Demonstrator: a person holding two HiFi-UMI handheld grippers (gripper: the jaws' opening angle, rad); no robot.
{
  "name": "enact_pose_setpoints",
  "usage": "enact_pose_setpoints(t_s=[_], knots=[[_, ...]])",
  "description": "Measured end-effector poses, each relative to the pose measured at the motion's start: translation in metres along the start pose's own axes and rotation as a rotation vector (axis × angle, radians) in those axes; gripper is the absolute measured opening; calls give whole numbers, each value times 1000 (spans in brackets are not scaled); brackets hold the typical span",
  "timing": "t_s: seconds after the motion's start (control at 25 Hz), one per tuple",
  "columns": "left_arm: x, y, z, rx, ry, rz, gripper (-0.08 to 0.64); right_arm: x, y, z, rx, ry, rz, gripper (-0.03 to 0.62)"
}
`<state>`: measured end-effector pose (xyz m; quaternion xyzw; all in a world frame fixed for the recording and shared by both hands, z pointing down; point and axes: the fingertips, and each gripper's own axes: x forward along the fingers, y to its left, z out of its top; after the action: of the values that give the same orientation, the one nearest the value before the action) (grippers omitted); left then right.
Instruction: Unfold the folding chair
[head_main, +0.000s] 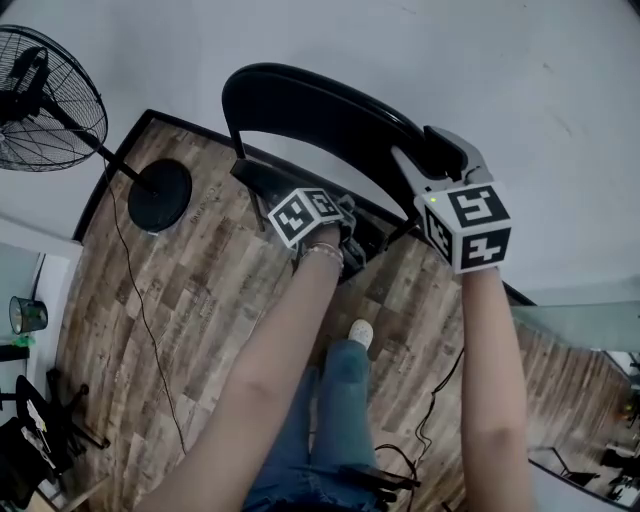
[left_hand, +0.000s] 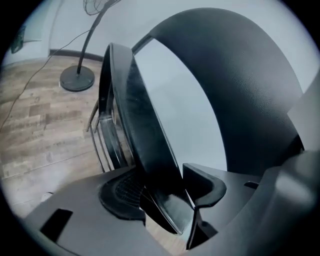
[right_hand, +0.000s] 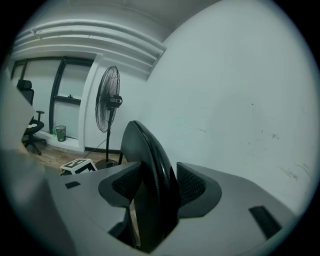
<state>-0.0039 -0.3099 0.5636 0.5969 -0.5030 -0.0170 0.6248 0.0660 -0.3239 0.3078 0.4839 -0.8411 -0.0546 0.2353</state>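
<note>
Two hand-held grippers show, one in each hand, and both are clamped on the one folding chair (head_main: 330, 110). The right gripper (right_hand: 152, 192) pinches the top rim of the curved black backrest (right_hand: 147, 150) between its two ribbed pads. The left gripper (left_hand: 167, 200) is closed at a middling width on the edge of the black seat (left_hand: 145, 135), which is seen edge-on beside the backrest. The white wall (head_main: 480, 60) rises just behind the chair, which stands on the wood-plank floor (head_main: 190, 300). One pedestal fan (head_main: 50, 100) stands on a round base to the chair's left. One office chair (right_hand: 27, 125) and one small green bin (right_hand: 60, 133) sit at the far end of the room. One white shoe (head_main: 360, 332) shows on the floor below the arms
</note>
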Motion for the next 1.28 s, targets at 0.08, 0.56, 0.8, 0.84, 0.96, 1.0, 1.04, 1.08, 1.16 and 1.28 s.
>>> enact_pose_setpoints(t_s=[0.08,0.56,0.8,0.84,0.96,1.0,1.04,1.08,1.16,1.28], knots=[[-2,2,-2,-32,-5,-26,236,0,1,0,-2,-1,1,216],[-21,21,-18,-62,13,-99,163,7,-2,-8,-42,-14,-65,238],[-43,57,-41,-137,52,-148,160,15,-4,-18,-65,-11,-108,255],[-45,61,-43,-141,55,-158,160,16,-4,-19,-72,-19,-116,258],[-50,73,-48,-151,52,-196,155,19,-1,-22,-108,-45,-144,268],[-52,76,-50,-149,51,-212,155,20,0,-23,-123,-55,-152,268],[-54,78,-51,-146,49,-229,153,21,0,-23,-137,-67,-158,268],[-56,80,-53,-143,49,-248,152,21,0,-24,-149,-79,-161,268],[-59,84,-56,-144,51,-283,146,22,-2,-26,-164,-100,-168,267],[-61,95,-62,-159,63,-303,143,26,-4,-30,-173,-121,-180,268]])
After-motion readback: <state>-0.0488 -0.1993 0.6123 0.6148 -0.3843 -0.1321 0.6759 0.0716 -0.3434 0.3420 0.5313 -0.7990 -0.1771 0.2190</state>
